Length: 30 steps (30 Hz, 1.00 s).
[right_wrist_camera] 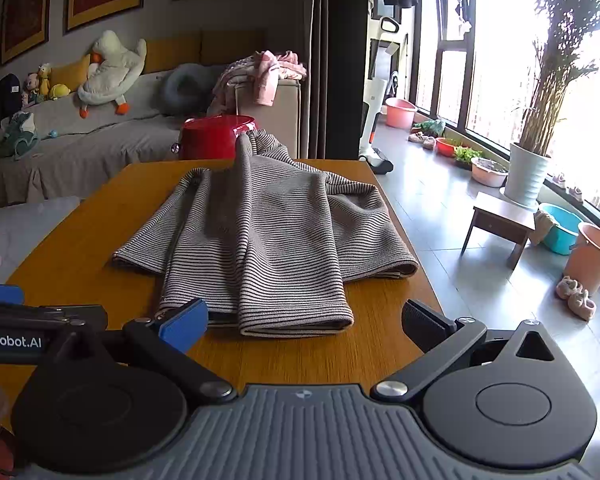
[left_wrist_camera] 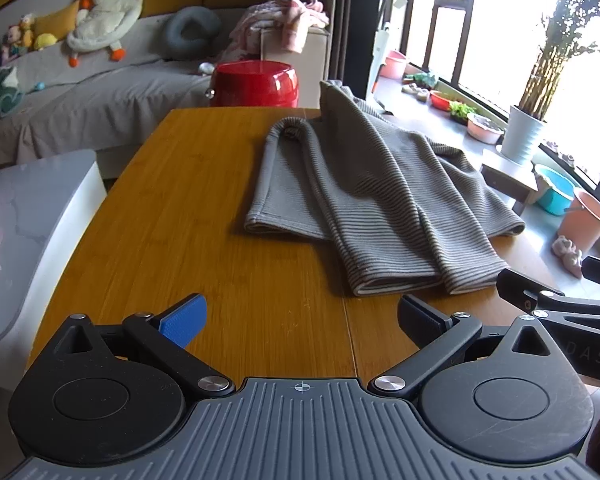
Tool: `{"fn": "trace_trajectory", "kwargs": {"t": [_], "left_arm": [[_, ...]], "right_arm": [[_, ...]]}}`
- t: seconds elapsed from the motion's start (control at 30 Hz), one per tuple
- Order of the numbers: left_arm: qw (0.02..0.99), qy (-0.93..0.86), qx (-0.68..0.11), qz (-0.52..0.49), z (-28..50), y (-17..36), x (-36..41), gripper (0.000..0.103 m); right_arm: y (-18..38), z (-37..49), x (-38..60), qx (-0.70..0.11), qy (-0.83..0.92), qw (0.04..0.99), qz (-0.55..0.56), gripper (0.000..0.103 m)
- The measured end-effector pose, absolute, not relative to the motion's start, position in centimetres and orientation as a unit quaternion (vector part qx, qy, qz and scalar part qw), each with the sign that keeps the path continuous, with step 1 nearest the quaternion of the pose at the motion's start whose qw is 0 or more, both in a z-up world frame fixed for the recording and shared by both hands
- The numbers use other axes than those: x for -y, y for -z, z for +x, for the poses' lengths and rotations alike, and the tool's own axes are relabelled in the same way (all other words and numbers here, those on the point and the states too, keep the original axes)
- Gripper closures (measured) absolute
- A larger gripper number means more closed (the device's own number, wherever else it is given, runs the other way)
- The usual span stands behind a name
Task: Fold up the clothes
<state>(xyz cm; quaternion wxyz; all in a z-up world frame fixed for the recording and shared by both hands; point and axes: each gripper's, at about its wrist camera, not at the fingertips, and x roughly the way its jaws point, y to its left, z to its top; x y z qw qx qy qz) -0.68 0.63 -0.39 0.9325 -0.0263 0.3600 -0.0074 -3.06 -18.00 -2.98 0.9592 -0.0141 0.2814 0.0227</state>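
A grey striped knit garment (left_wrist_camera: pixel 376 192) lies partly folded on the wooden table (left_wrist_camera: pixel 188 216), with two sleeve or leg ends pointing toward me. In the right wrist view the garment (right_wrist_camera: pixel 268 232) lies straight ahead on the table (right_wrist_camera: pixel 80 248). My left gripper (left_wrist_camera: pixel 300 320) is open and empty, above the table's near end, short of the garment's near hem. My right gripper (right_wrist_camera: pixel 304 320) is open and empty, its fingers on either side of the near hem. The right gripper also shows at the right edge of the left wrist view (left_wrist_camera: pixel 560 304).
A red bucket (left_wrist_camera: pixel 256 84) stands beyond the table's far end. A grey sofa (left_wrist_camera: pixel 80 92) with plush toys is at the back left. A small wooden stool (right_wrist_camera: pixel 500 224), plastic basins (right_wrist_camera: pixel 560 228) and a potted plant (right_wrist_camera: pixel 528 172) stand on the floor at the right.
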Motion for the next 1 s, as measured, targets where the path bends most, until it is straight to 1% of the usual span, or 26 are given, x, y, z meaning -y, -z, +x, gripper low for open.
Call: {"fn": "trace_trajectory", "kwargs": {"t": [1.0], "left_arm": [[0.929,0.007,-0.369,-0.031,-0.76,0.65,-0.64,0.0]], "right_arm": [[3.04,-3.13,17.85,-0.284,-0.022,0.958,-0.019,0.0]]}}
